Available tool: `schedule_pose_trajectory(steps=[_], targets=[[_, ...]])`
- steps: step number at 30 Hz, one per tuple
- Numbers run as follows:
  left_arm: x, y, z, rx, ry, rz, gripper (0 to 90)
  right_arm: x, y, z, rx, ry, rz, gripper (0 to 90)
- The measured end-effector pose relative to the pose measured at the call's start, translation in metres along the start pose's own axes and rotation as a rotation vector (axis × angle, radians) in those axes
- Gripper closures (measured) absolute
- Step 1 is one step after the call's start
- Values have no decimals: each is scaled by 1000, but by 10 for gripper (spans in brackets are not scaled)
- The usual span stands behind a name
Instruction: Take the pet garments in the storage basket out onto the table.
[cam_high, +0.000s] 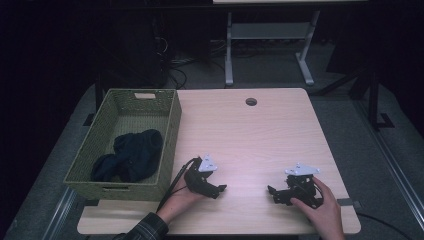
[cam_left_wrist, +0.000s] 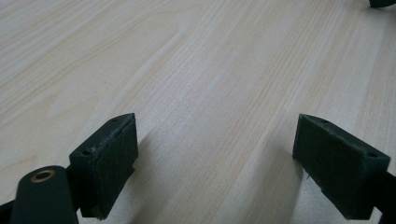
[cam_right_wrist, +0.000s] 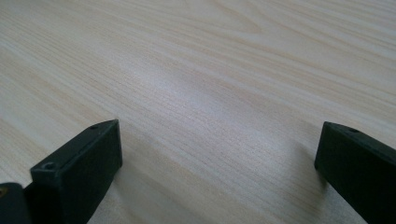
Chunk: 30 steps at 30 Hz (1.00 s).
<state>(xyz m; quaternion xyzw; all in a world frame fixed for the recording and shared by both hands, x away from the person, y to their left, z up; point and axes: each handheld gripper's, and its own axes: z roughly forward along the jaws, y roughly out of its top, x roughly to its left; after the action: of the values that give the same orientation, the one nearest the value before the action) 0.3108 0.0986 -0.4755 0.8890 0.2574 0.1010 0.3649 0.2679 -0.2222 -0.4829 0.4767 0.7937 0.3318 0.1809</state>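
The basket wall hid part of the dark cloth; my forearms were cut off at the bottom edge.

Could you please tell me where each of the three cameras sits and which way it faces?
High view: above the person's side, looking forward and down on the pale wooden table, green woven basket, left gripper, right gripper, both hands.
Left gripper view: rides that gripper, looking low along open black jaws.
Right gripper view: likewise on its gripper, jaws open.
Shared: both gripper views show bare wood grain between the jaws.
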Motion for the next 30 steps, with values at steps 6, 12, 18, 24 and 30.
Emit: schedule_pose_trajectory(steps=[6,12,18,24,30], targets=[[1,1,-4,11,11,-12,136,0,0,0,-1,1,0,4],[2,1,-9,6,10,-5,141,0,0,0,0,2,-4,4],[3,3,-14,-6,11,-13,143,0,0,0,0,2,-4,4],[6,4,-19,-16,18,-15,143,0,0,0,0,3,-5,4],[8,4,-22,-21,21,-18,143,0,0,0,0,3,-5,4]])
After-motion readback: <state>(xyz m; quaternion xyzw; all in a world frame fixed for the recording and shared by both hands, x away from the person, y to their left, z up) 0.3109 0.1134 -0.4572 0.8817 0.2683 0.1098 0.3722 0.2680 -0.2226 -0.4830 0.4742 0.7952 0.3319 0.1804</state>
